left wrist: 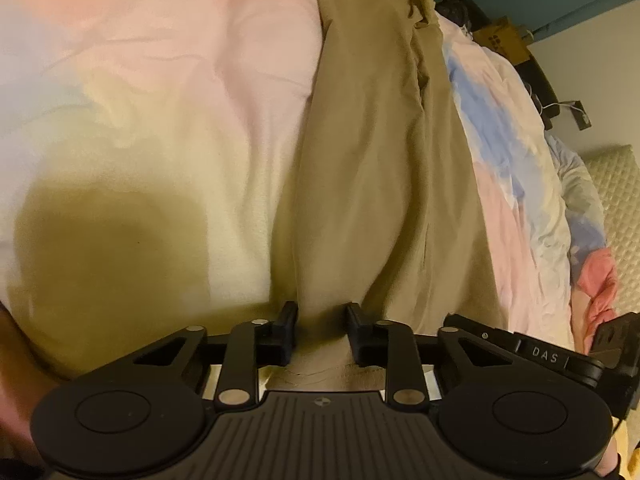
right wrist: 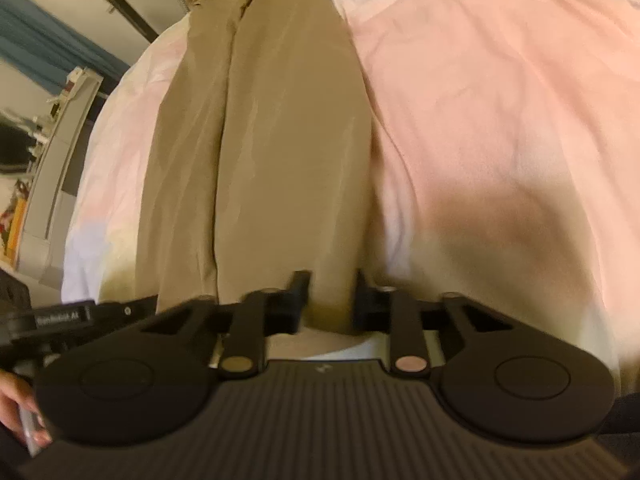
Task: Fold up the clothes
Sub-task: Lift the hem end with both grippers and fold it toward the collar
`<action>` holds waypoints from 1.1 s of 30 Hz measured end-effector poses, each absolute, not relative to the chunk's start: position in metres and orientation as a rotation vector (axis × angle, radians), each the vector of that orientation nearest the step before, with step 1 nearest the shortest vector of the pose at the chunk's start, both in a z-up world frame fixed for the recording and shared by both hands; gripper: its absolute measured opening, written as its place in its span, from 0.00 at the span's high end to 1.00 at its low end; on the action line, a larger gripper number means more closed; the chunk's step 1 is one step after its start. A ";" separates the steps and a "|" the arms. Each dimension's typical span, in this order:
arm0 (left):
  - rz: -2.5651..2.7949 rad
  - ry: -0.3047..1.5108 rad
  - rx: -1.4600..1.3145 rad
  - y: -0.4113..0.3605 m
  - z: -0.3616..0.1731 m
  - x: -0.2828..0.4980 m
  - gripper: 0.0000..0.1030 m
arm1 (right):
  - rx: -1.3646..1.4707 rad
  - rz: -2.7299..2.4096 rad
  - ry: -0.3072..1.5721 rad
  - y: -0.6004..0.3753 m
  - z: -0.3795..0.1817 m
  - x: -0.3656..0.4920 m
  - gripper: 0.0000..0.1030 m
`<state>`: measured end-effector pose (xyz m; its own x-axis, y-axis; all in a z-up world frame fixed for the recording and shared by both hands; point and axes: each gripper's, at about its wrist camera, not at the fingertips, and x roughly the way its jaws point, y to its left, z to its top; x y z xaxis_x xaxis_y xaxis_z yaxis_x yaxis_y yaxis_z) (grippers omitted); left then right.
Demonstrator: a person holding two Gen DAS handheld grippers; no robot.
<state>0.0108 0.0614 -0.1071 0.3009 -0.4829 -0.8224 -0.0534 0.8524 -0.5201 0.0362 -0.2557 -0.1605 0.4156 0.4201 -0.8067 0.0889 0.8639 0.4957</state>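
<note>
A pair of tan trousers lies stretched lengthwise on a pastel bedcover, legs folded together and running away from me. My left gripper has its jaws apart around the near edge of the trousers, cloth lying between the fingers. In the right wrist view the same trousers run up the frame. My right gripper is also part open with trouser cloth between its fingers. Whether either pair of fingers pinches the cloth is not visible.
The bedcover fills most of both views. A quilted headboard and a pink cloth are at the right. A grey cabinet and shelves stand off the bed's left side. The other gripper is close by.
</note>
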 end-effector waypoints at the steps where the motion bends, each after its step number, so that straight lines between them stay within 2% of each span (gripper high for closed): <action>1: -0.299 1.242 -0.498 0.061 -0.105 0.010 0.79 | 0.508 0.226 1.128 -0.255 -0.158 0.034 0.87; 4: -0.301 1.225 -0.491 0.062 -0.099 0.005 0.89 | 0.539 0.232 1.096 -0.256 -0.152 0.028 0.90; 7: -0.322 1.193 -0.501 0.062 -0.090 0.000 0.92 | 0.591 0.246 1.046 -0.259 -0.145 0.021 0.90; 16: -0.338 1.111 -0.622 0.079 -0.066 -0.004 0.95 | 0.776 0.281 0.894 -0.277 -0.123 0.013 0.91; 22: -0.370 0.975 -0.722 0.091 -0.021 0.001 0.96 | 0.853 0.327 0.789 -0.285 -0.086 0.018 0.91; 28: -0.416 0.862 -0.732 0.095 0.033 -0.006 0.96 | 0.858 0.383 0.696 -0.293 -0.045 0.017 0.91; 33: -0.421 0.835 -0.702 0.088 0.054 -0.046 0.96 | 0.801 0.417 0.714 -0.298 -0.031 -0.014 0.92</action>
<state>-0.0459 0.0879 0.0539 0.6103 -0.5926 -0.5257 0.0706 0.7017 -0.7090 -0.0140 -0.2977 -0.0308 0.6942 0.5866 -0.4171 -0.0753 0.6355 0.7684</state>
